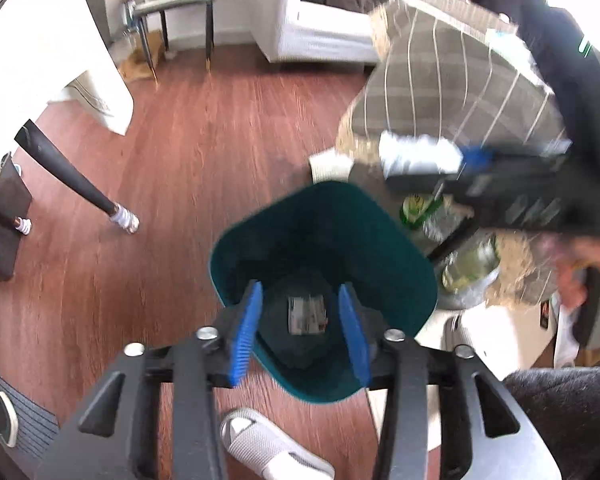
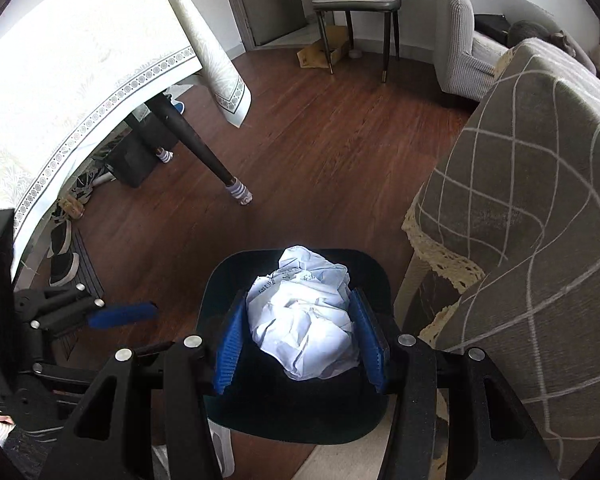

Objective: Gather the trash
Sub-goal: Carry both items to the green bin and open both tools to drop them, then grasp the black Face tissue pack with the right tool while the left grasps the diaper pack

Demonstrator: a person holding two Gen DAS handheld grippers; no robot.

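While the left wrist view looks straight down past its own blue pads (image 1: 246,334), the left gripper (image 1: 300,332) hangs with its jaws apart and nothing between them, directly over the open mouth of a teal trash bin (image 1: 400,280) standing on the wooden floor (image 1: 204,152). A small printed scrap (image 1: 306,314) lies at the bottom of the bin. Up and to the right, blurred, the right gripper (image 1: 440,164) reaches in above the bin's far rim with a crumpled white paper ball (image 1: 418,152) at its tip. A white slipper (image 1: 268,448) lies on the floor just below the bin, and a grey checked blanket (image 1: 452,80) drapes over furniture on the right

From the right wrist view, the right gripper (image 2: 302,340) is clamped on the paper ball (image 2: 304,320), both blue pads pressing its sides, and holds it just above the bin (image 2: 220,280), whose dark opening fills the space beneath. The left gripper (image 2: 124,314) shows at the left edge, near the bin's rim; its jaw state cannot be told here. A dark table leg (image 2: 204,148) with a striped sock stands further back under a white tablecloth (image 2: 80,48)
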